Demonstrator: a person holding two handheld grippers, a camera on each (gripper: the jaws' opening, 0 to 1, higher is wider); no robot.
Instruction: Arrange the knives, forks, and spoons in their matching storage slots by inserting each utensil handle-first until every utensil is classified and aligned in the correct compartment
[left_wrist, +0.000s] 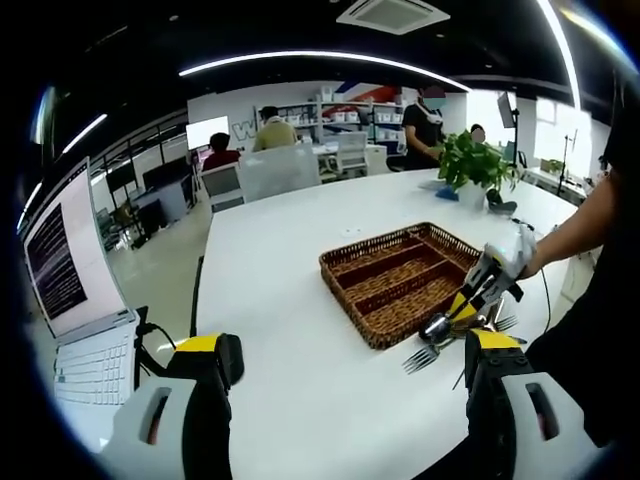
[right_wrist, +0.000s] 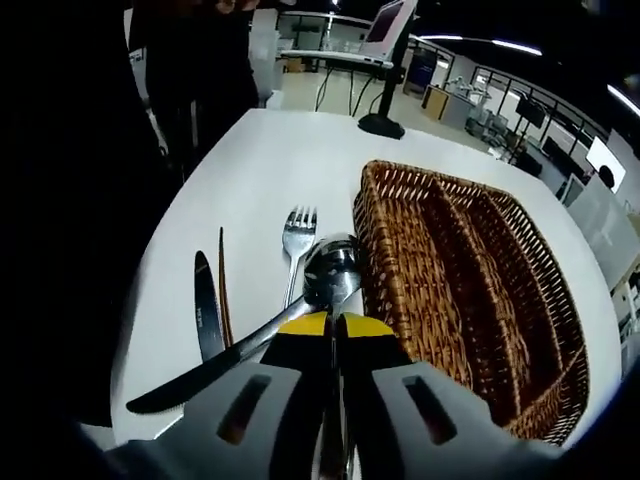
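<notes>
A brown wicker tray (left_wrist: 400, 275) with three long slots lies on the white table (left_wrist: 290, 260). My left gripper (left_wrist: 352, 352) hovers open over bare table, short of the tray. My right gripper (left_wrist: 450, 318) comes in from the right beside the tray's near corner, above a fork (left_wrist: 423, 357). In the right gripper view, the right gripper (right_wrist: 335, 322) is shut on a spoon (right_wrist: 332, 265) whose bowl points forward, next to the tray's wall (right_wrist: 372, 262). Left of the spoon lie a fork (right_wrist: 297, 234) and two knives (right_wrist: 205, 315), one of them slanting under the jaws (right_wrist: 195, 378).
An open laptop (left_wrist: 65, 285) stands at the table's left edge. A potted plant (left_wrist: 475, 165) sits at the far side. People stand and sit around desks behind. A monitor stand (right_wrist: 382, 122) rests on the table beyond the tray.
</notes>
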